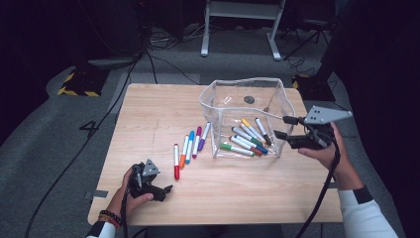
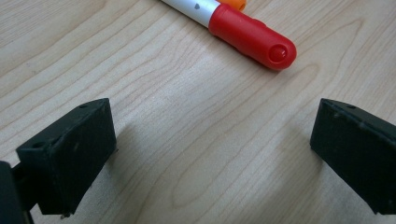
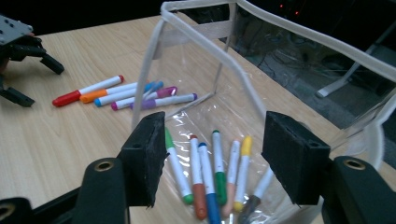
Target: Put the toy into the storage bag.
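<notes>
Both the right gripper (image 1: 280, 127) and left gripper (image 1: 167, 191) stand released; slim capped markers (image 1: 246, 139) lie inside the clear, soft-walled plastic pouch (image 1: 218, 94) on the wood-grain table (image 1: 148, 114).

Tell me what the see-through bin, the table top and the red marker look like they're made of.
The bin: soft clear plastic film, glossy, with a pale sewn-looking rim; its walls sag and wrinkle. The table top: light wood or wood-look laminate, matt; printed-looking grain shows in the left gripper view, so laminate seems likelier. The red marker: hard moulded plastic, smooth satin cap and white barrel.
</notes>
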A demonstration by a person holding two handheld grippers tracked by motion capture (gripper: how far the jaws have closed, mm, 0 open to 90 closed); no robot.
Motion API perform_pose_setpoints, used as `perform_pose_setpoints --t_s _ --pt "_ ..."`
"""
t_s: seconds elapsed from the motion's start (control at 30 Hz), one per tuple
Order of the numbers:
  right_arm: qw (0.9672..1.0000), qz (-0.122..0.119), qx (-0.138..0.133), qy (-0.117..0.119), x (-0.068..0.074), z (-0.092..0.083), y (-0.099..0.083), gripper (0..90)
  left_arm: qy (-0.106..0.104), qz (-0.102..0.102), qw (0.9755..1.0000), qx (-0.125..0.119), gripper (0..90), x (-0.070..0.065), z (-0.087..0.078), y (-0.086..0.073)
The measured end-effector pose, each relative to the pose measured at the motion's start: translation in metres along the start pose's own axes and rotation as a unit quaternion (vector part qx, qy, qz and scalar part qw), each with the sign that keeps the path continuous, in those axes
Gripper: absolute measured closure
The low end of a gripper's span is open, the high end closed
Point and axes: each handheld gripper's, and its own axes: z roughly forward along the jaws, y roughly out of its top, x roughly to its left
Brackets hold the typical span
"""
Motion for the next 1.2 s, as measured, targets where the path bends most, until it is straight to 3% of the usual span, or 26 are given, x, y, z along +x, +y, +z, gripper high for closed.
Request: perform_pose_setpoints --t_s 0.13,0.17,0.23,0.3,0.47,0.6,0.77,0.87,1.2 --pt "0.9998 0.004 0.007 0.02 0.028 0.011 -0.022 40.8 -0.008 0.007 0.9999 -0.001 0.5 0.002 -0.002 -0.003" --pt "0.9994 0.004 0.013 0.033 0.039 0.02 -0.029 41.1 -0.009 0.009 0.9999 0.001 0.5 0.002 -0.003 -0.003" --pt "0.9991 -0.001 0.021 0.036 0.054 0.033 -0.036 41.5 -0.008 0.008 0.9999 0.0 0.5 0.002 -0.003 -0.004" --pt "0.9982 0.003 0.014 0.058 0.072 0.049 -0.042 43.0 -0.009 0.009 0.9999 0.001 0.5 0.002 -0.004 -0.005" --pt "0.995 0.003 -0.001 0.099 0.105 0.09 -0.04 43.4 -0.01 0.009 0.9999 -0.001 0.5 0.0 -0.007 -0.008" --pt "0.9926 -0.028 0.004 0.118 0.134 0.126 -0.032 44.1 -0.011 0.01 0.9999 0.0 0.6 -0.001 -0.008 -0.009" --pt "0.9892 -0.035 0.016 0.142 0.161 0.167 -0.024 44.1 -0.01 0.01 0.9999 -0.001 0.6 -0.003 -0.01 -0.012" --pt "0.9877 -0.054 0.016 0.146 0.179 0.192 -0.02 44.0 -0.013 0.014 0.9998 0.001 0.6 -0.004 -0.013 -0.015" --pt "0.985 -0.051 0.03 0.162 0.19 0.242 -0.006 42.9 -0.005 0.008 1.0 -0.001 0.5 -0.011 -0.022 -0.026"
